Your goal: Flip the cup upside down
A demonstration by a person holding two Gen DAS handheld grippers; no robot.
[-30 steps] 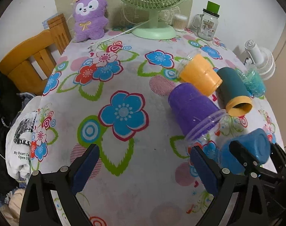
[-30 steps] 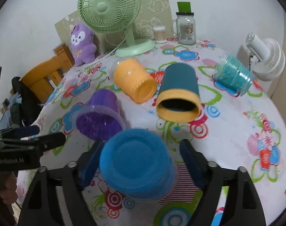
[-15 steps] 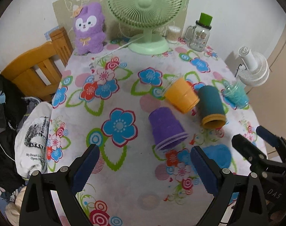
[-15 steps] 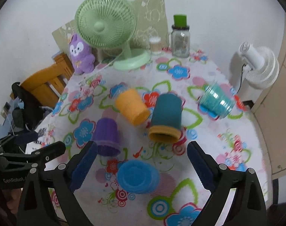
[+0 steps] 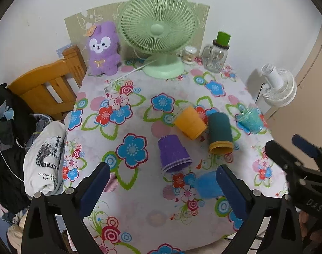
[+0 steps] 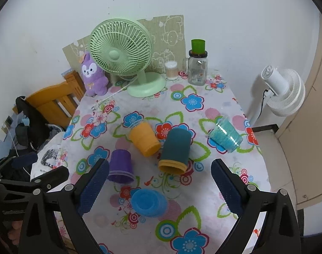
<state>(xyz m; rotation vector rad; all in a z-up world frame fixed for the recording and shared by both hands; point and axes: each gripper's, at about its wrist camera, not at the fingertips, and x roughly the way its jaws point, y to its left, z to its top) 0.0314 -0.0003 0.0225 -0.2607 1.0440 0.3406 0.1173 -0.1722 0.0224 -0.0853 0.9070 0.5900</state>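
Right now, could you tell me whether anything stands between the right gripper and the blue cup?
Nothing visible does. The blue cup sits upside down on the tablecloth, between the open right gripper fingers' line of approach; the purple cup lies off to its left.

Blue cup [image 6: 149, 200]: you see it standing upside down on the flowered cloth, flat base up, nearest to you.
Purple cup [image 6: 120, 166]: lying tipped over, mouth toward you, just beyond the blue one.
Orange cup [image 6: 144, 138]: on its side, rim facing near-right, close beside the dark teal cup.
Dark teal cup [image 6: 175, 151]: on its side, yellow rim toward you.
Clear turquoise cup [image 6: 225, 136]: on its side, apart, at the right.
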